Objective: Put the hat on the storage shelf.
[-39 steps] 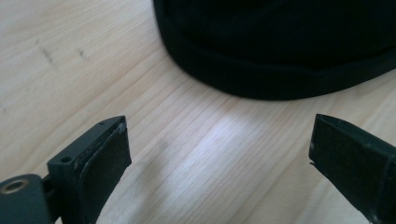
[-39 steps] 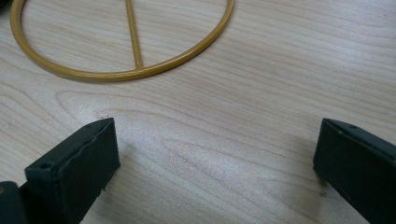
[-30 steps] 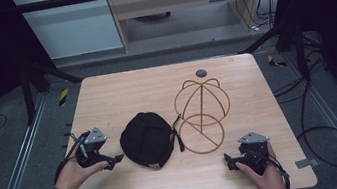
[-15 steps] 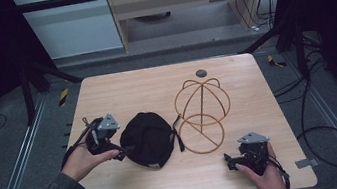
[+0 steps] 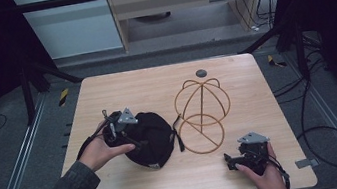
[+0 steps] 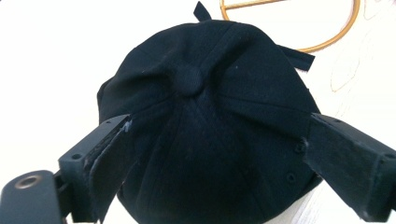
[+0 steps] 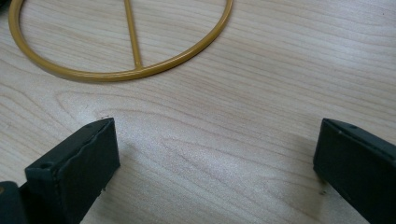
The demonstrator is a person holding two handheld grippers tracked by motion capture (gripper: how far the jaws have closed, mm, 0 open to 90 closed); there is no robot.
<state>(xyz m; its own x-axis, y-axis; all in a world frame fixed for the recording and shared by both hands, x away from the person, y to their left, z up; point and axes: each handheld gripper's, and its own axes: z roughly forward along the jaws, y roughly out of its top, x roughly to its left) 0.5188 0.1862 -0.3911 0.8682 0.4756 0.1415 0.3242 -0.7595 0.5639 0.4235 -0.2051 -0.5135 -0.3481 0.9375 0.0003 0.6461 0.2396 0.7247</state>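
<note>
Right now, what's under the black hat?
The black cap lies dome-up on the wooden table. Its own cloth hides whatever sits beneath it. The left gripper straddles it with jaws open.

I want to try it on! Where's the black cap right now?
In the high view the black cap lies on the table's left half, just left of the gold wire stand, with the left hand-held gripper open over it.
</note>
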